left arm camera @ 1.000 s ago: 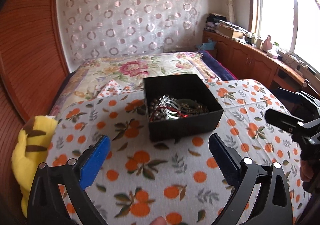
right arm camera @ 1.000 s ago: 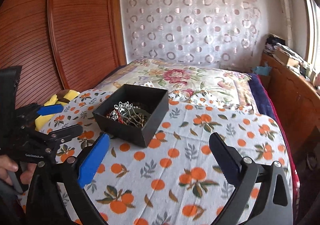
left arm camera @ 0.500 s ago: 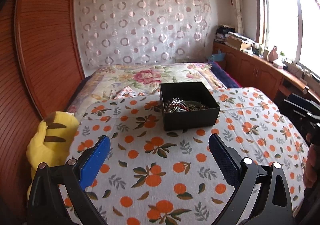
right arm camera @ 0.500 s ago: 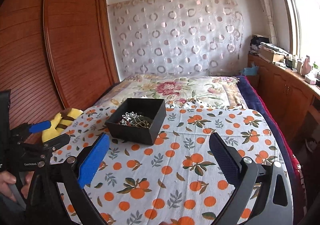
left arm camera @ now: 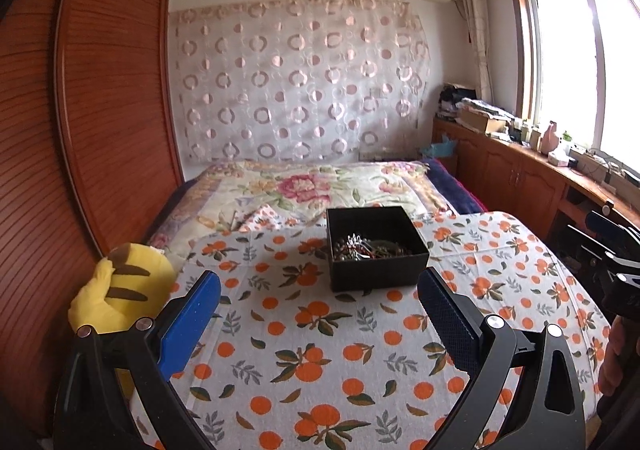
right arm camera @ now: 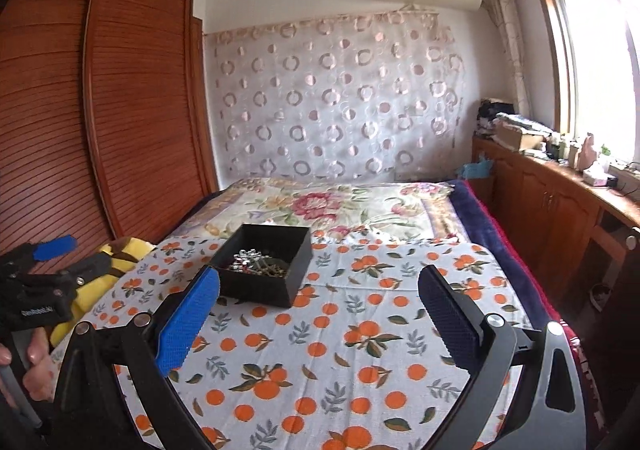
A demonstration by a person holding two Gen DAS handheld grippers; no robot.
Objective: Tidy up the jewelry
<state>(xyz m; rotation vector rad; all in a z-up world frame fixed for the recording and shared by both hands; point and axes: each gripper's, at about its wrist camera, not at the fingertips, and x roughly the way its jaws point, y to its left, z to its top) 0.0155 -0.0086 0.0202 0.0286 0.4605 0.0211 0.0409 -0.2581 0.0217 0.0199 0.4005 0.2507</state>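
Note:
A black open box (left arm camera: 376,270) sits on the orange-print cloth (left arm camera: 312,350) and holds a tangle of jewelry (left arm camera: 366,246) with silver and red pieces. It also shows in the right wrist view (right arm camera: 260,282), with the jewelry (right arm camera: 256,264) inside. My left gripper (left arm camera: 320,314) is open and empty, well back from the box. My right gripper (right arm camera: 320,310) is open and empty, back from the box and to its right. Each gripper shows at the edge of the other's view: the right one (left arm camera: 612,250) and the left one (right arm camera: 52,254).
A yellow plush toy (left arm camera: 116,290) lies at the cloth's left edge. A floral quilt (left arm camera: 304,185) covers the bed behind the box. A wooden wardrobe (left arm camera: 80,129) stands on the left. A wooden cabinet (left arm camera: 520,177) with clutter runs under the window on the right.
Both grippers have pulled back and up from the box, so it looks smaller and farther away. Both stay open and empty.

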